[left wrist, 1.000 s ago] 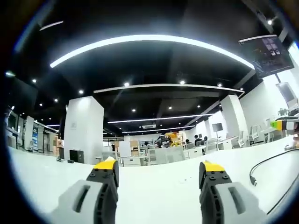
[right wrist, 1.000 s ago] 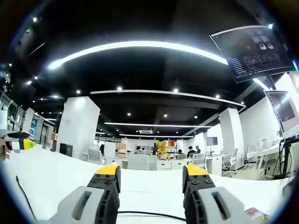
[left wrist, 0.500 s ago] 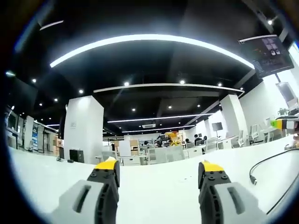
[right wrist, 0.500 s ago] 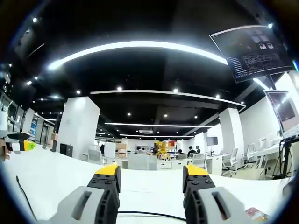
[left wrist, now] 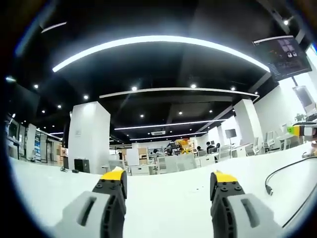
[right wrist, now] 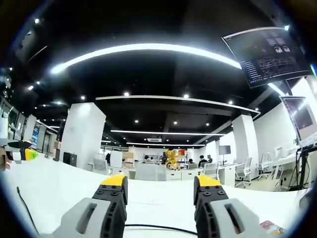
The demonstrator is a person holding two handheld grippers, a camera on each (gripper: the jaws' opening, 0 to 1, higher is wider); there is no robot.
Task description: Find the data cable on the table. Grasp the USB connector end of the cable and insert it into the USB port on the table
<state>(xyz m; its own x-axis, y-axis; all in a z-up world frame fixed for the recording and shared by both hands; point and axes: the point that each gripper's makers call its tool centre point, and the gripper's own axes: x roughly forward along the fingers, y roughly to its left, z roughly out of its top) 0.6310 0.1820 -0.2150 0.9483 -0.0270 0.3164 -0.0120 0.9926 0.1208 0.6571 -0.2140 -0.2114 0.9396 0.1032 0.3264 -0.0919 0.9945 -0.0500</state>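
Two grippers, the left gripper [left wrist: 168, 176] and right gripper [right wrist: 160, 181], hover empty with jaws spread over the white table [left wrist: 168, 201]. The data cable [left wrist: 283, 171] lies between them, its connector end [left wrist: 268, 189] to the left gripper's right, pointing nearward; neither gripper looks plainly nearer.

Open-plan office: desks [right wrist: 178, 174], chairs [right wrist: 242, 173], ceiling monitors [right wrist: 267, 54].

The black cable [left wrist: 287, 169] is cut off by the right edge of the left gripper view, and its connector end [left wrist: 268, 189] is too small to be typed. In the right gripper view it is partly hidden behind both jaws. At the table's [right wrist: 49, 193] near right corner, a reddish item [right wrist: 270, 227] is cropped and cannot be identified.
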